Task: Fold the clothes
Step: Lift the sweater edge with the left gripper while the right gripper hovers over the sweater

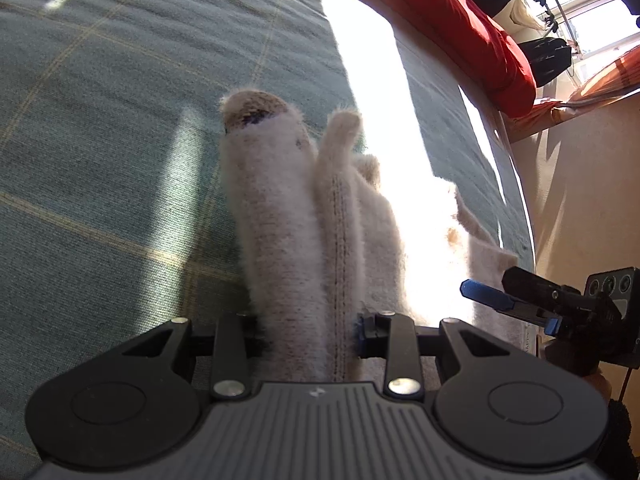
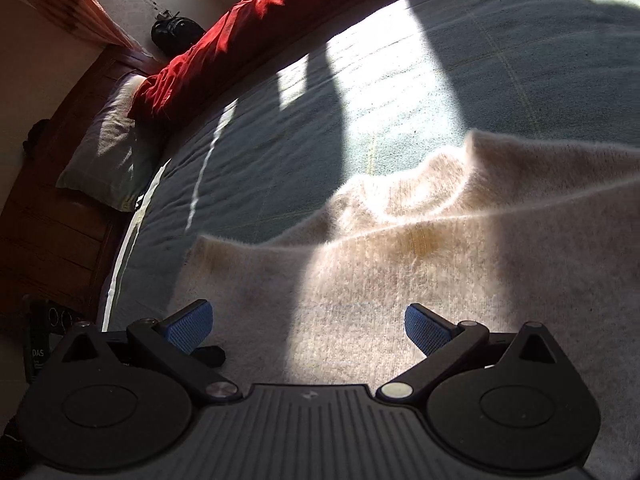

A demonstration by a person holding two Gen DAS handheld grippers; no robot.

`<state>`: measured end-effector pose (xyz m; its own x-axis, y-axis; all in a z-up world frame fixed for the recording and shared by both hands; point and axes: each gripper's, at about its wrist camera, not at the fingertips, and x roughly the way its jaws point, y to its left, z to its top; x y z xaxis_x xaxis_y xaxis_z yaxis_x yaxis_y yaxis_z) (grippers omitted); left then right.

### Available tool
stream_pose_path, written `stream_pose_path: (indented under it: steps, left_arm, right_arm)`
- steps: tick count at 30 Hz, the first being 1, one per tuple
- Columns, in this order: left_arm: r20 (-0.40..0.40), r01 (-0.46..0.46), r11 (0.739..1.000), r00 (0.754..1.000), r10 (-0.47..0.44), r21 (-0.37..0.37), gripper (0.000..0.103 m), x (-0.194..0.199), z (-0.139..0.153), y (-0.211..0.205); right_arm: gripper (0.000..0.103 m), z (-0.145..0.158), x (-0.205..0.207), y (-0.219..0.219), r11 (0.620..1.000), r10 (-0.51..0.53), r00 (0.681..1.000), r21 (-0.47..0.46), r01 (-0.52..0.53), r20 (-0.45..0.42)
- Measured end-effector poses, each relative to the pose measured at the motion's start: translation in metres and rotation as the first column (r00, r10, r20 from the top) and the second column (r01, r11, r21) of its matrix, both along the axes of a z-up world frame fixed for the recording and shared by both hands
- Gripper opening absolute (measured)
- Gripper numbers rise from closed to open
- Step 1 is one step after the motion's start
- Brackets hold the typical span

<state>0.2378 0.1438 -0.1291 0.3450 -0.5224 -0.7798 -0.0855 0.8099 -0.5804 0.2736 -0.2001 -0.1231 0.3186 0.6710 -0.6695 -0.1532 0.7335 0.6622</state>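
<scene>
Grips a bunched ridge of the sweater with the left tongs, both fingers pressed in from either side, 1 stitched seam running up out of the pinch. Lifts that ridge clear of the cover, probably so that the cloth can be carried or swung without dragging. Lets a sleeve-like tube stand forward from the hold, its brownish end pointing away, with a smaller flap beside it. Hangs the right tongs wide apart over the flat body of the sweater, holding nothing, blue pads low and close to the wool; looks placed to take a 2nd hold or to pin the cloth down, though whether the pads touch cannot be told. Spreads the rest of the sweater across the near part of the bed, neckline dipping toward the far side, upper edge raised in a wave toward the left tongs. Fits 2 stages alike: a part being drawn over into a fold, or the garment being pulled out flat. Leaves the far side of the bed to a red duvet pushed up along the edge and a pillow by the headboard, well apart from the work. Throws hard sun in bands over wool and cover, washing out detail there.
</scene>
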Motion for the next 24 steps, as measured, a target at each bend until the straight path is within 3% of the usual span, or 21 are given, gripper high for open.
stream_pose_path:
  steps: [3,6,11,15,19,24]
  left_arm:
    - [0.002,-0.001,1.000,1.000,0.001,0.017,0.032,-0.001,0.006,-0.004]
    - [0.005,-0.004,0.999,1.000,0.003,0.043,0.032,-0.004,0.011,-0.008]
    - [0.012,-0.011,0.996,1.000,0.010,0.088,0.032,-0.003,0.021,-0.018]
    - [0.024,-0.013,0.993,1.000,0.011,0.117,0.032,-0.008,0.031,-0.027]
    - [0.039,-0.017,0.995,0.999,0.013,0.097,0.032,-0.012,0.048,-0.035]
    - [0.071,-0.024,1.000,0.997,0.023,0.011,0.032,-0.017,0.071,-0.051]
  right_arm:
    - [0.103,-0.009,-0.030,0.002,0.999,0.032,0.998,-0.019,-0.033,-0.054]
    - [0.103,-0.010,-0.059,0.003,0.997,0.036,0.999,-0.063,-0.039,-0.041]
    - [0.103,-0.017,-0.082,-0.008,0.999,0.007,0.985,-0.033,-0.013,-0.173]
    - [0.103,-0.006,-0.094,-0.024,0.999,-0.030,0.990,-0.020,0.028,-0.140]
    - [0.103,0.010,-0.105,-0.044,0.997,-0.073,0.994,-0.003,0.073,-0.084]
    - [0.103,0.025,-0.114,-0.073,0.992,-0.119,0.992,0.028,0.120,-0.038]
